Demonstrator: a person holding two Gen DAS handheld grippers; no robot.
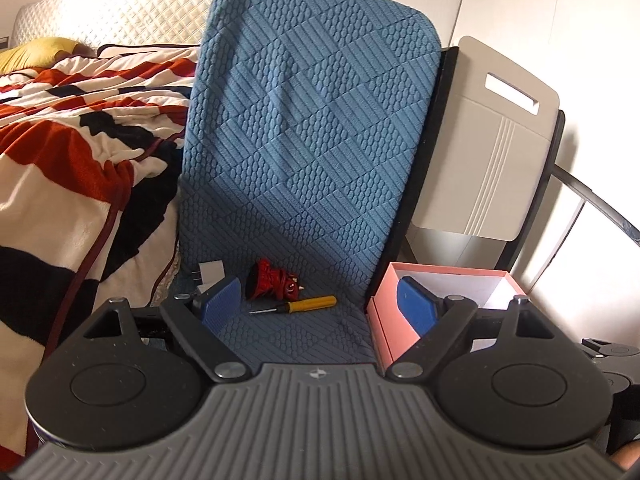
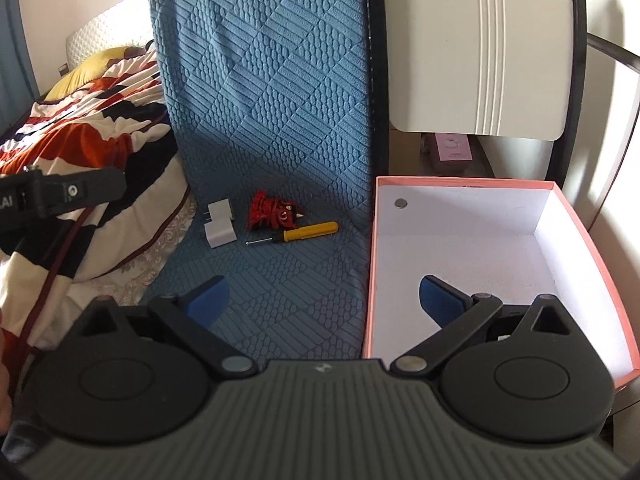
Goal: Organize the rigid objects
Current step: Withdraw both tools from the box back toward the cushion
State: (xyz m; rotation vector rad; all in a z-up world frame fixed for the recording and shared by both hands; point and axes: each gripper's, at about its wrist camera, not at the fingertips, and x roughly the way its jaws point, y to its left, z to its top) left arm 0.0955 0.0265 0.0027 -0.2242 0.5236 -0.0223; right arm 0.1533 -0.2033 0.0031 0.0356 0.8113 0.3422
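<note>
**Both grippers wide open, stuff still on the chair seat**

The left gripper (image 1: 318, 306) and right gripper (image 2: 324, 300) have jaws spread apart, nothing between them. The yellow screwdriver (image 2: 298, 233), red figurine (image 2: 273, 212) and two white chargers (image 2: 219, 224) lie ahead on the blue seat cover (image 2: 264, 100), left of the pink box (image 2: 580, 240), well clear of both grippers' fingertips.

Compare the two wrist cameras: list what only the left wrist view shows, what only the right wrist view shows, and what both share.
Only the left wrist view: the chair back's handle slot and the quilted headboard.

Only the right wrist view: the pink box's bare white floor, a round magnet on its wall, both white plug adapters in full, and a small pink package under the chair back.

Both: the red figurine, yellow screwdriver, blue textured cover, striped blanket, each view's own open gripper.
</note>
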